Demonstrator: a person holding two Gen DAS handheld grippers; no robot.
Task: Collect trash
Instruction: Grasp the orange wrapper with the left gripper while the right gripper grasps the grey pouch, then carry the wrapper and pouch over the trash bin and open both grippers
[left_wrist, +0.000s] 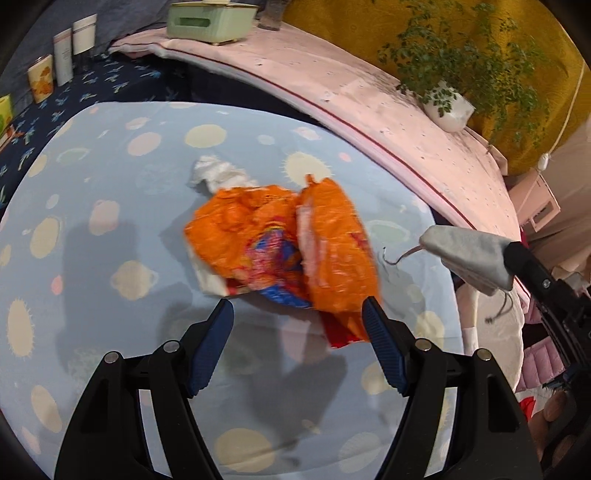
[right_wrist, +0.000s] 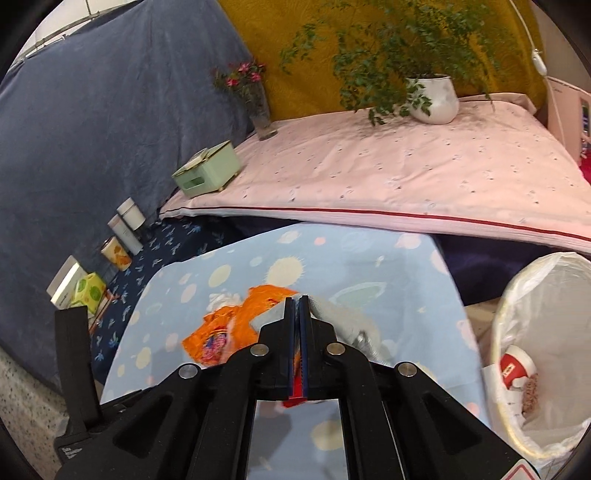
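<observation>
Orange crinkled plastic snack wrapper (left_wrist: 280, 243) is lying mid-bench on the pale blue planet-print cloth (left_wrist: 74, 206), with a crumpled white tissue (left_wrist: 218, 171) touching its far edge. Your left tongs (left_wrist: 297, 314) are hanging released just short of the wrapper, blue pads spread to either side of its near edge, nothing between them yet. To the right, your right tongs (right_wrist: 296, 306) are clenched on a grey fabric scrap with loose threads (left_wrist: 469, 254), which is lifted clear of the cloth; a sliver of something red is also showing between the pads, and you cannot tell from here what it is. Furthest right, the white-lined round trash basket (right_wrist: 506, 332) is standing beside the bench, already holding a red-and-white cup (right_wrist: 515, 367) and other bits.

What may be going wrong from here: the wrapper is light and springy, so a shallow pinch on its edge is likely to let it slide out, or nudge the tissue away. You are also risking gathering the cloth beneath if the left pads are pressing down while closing. On the right, the dangling threads could snag, and a release short of the rim would be dropping the scrap outside the liner.
</observation>
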